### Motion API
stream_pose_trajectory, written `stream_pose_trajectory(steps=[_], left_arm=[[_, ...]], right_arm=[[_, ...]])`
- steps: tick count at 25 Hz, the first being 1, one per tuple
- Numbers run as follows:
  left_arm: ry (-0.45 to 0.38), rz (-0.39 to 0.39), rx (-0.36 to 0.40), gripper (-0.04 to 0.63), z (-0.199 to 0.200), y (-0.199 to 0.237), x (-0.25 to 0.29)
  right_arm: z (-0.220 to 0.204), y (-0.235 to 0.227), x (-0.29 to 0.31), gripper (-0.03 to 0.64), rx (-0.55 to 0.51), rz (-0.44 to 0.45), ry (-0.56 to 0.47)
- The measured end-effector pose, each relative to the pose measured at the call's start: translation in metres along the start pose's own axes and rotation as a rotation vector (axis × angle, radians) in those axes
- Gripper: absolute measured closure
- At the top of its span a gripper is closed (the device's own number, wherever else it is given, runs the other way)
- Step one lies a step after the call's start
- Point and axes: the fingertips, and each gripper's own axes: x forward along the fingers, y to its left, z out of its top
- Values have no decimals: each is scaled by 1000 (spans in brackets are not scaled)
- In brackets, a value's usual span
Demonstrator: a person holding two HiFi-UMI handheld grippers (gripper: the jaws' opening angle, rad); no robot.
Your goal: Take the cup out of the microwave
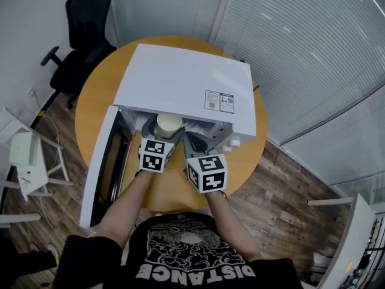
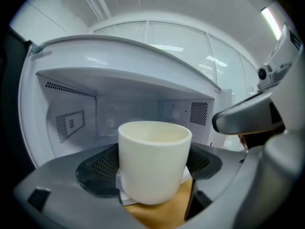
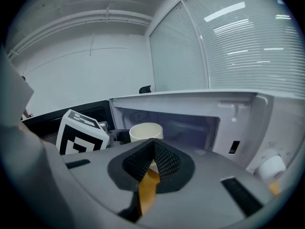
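I see a round wooden table (image 1: 90, 107) at centre, a black office chair (image 1: 81, 47) at eleven o'clock, white blinds (image 1: 313, 59) from one to three, wood-plank floor (image 1: 283, 185) around, and a white stand (image 1: 27, 161) at nine.

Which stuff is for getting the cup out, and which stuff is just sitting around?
For the job: cup; left gripper, its fingers shut on the cup; microwave with its door open; right gripper, shut and empty.
Just sitting around: black office chair; white stand on the floor; window blinds.
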Motion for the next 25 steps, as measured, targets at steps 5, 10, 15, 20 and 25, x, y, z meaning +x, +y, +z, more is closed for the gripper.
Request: stream_pose_trajectory(steps=[5,10,15,20,25], left_arm=[[-6,-2,-2,167,-1,-1,-19],[-15,-4,0,167,0,-5,-36],[-28,-4,-4,167,1,-7,-54],[-42,-1,-10,167,2,-10,-71],[-57,2,-14,167,8,-14,-86]], right_arm=[[1,8,-9,601,4,-10,-13],[-1,15,-18,601,6,-22,-22],[-1,21,-25,601,5,-32,-34],[-2,30,-32,601,-6,-32,-42],[-3,35,-39,601,-13,-35,-46]])
